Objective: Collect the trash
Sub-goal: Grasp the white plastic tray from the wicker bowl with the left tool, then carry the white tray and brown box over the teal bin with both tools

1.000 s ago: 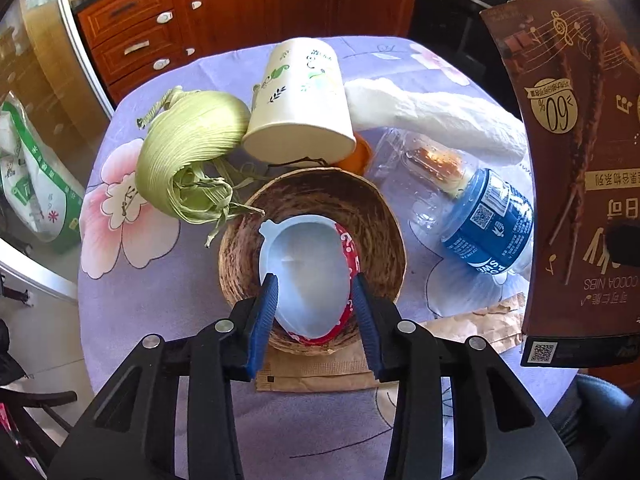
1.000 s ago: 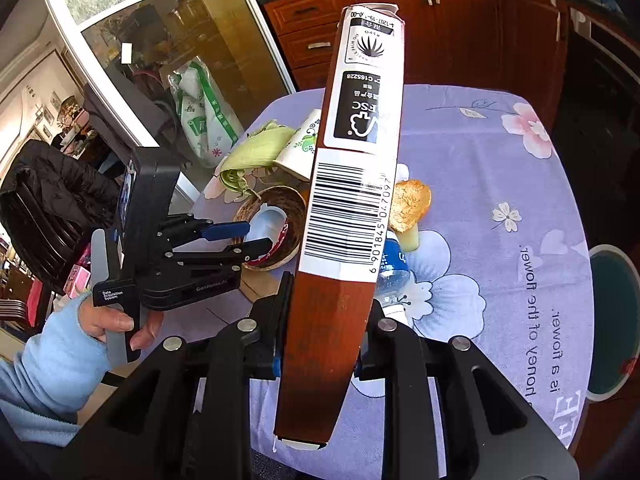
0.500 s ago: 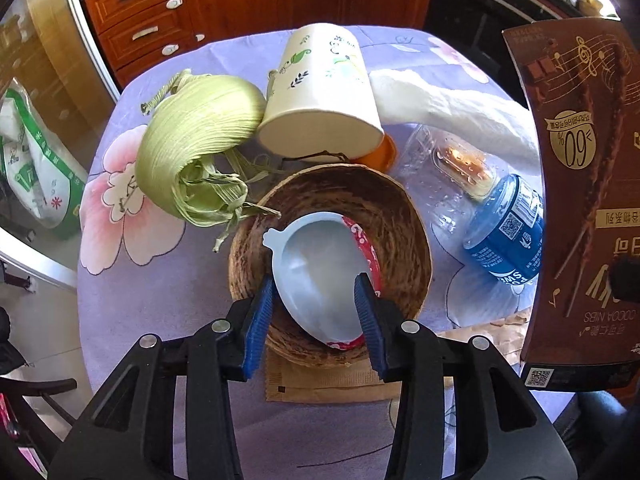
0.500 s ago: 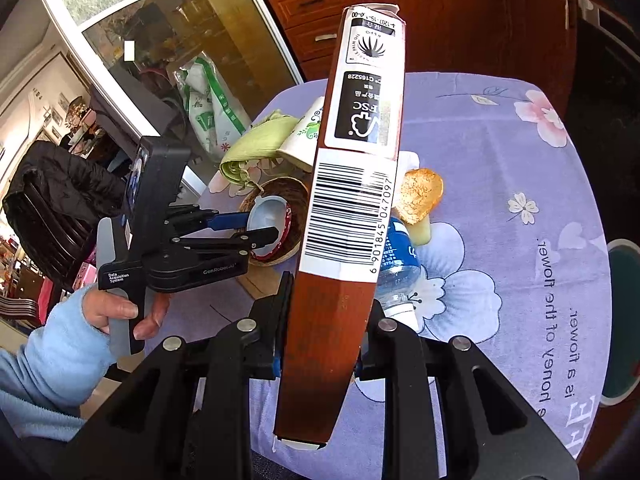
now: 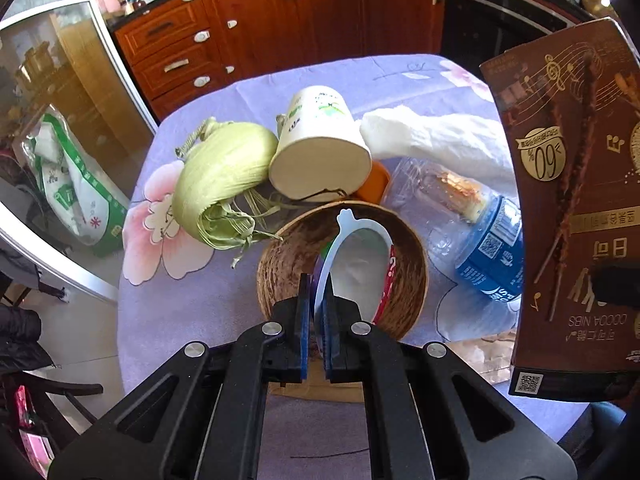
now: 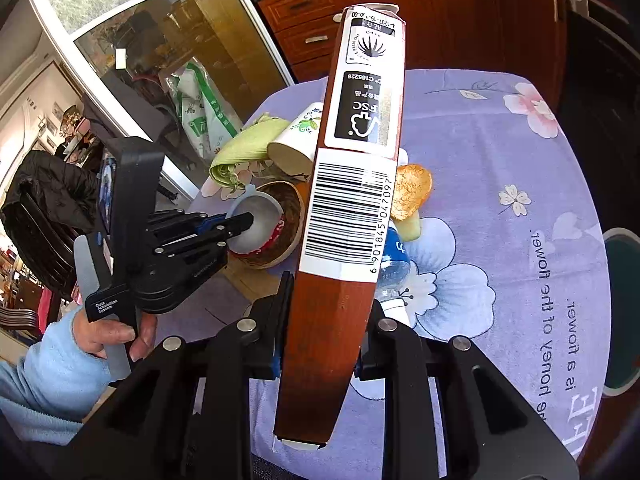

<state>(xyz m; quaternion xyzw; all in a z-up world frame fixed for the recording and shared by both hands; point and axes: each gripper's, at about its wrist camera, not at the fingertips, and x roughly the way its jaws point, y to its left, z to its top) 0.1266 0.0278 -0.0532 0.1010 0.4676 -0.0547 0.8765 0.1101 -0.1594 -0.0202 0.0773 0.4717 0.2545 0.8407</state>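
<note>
Left claw [image 5: 316, 312]: pitched steeply downward over the near edge of the desk [image 5: 192, 300]. Its pads are clamped on the near rim of a small white plastic cup [image 5: 356, 252] with a red printed band. The cup is tipped on edge inside a brown woven bowl [image 5: 404, 276], mouth facing 3 o'clock in the left wrist view. A hand [image 6: 116, 336] in a light blue sleeve grips the claw's handle at 8 o'clock in the right wrist view.

Right claw [image 6: 320, 344]: also angled downward, closed on the lower part of a tall brown snack box [image 6: 352, 184]. The box stands nearly upright, barcode side toward the camera.

Change from the earlier frames: the left jaws, then spread on either side of the cup, have closed onto its rim. The cup has gone from lying flat in the bowl to standing on edge. The right claw and box are unchanged.

Beyond the bowl:
- 10 o'clock: a green corn husk [image 5: 224, 176].
- 12 o'clock: a paper cup [image 5: 320, 152] lying on its side, touching the husk.
- 2 o'clock: a crushed plastic bottle [image 5: 476, 248] with a blue label, just beside the bowl.
- Behind the bottle: a white crumpled tissue [image 5: 436, 144].

Clearance: the far half and 3 o'clock side of the desk are bare cloth. The desk's left edge drops to the floor beside a glass door [image 5: 40, 92]. Wooden cabinets [image 5: 280, 20] stand behind the desk.
</note>
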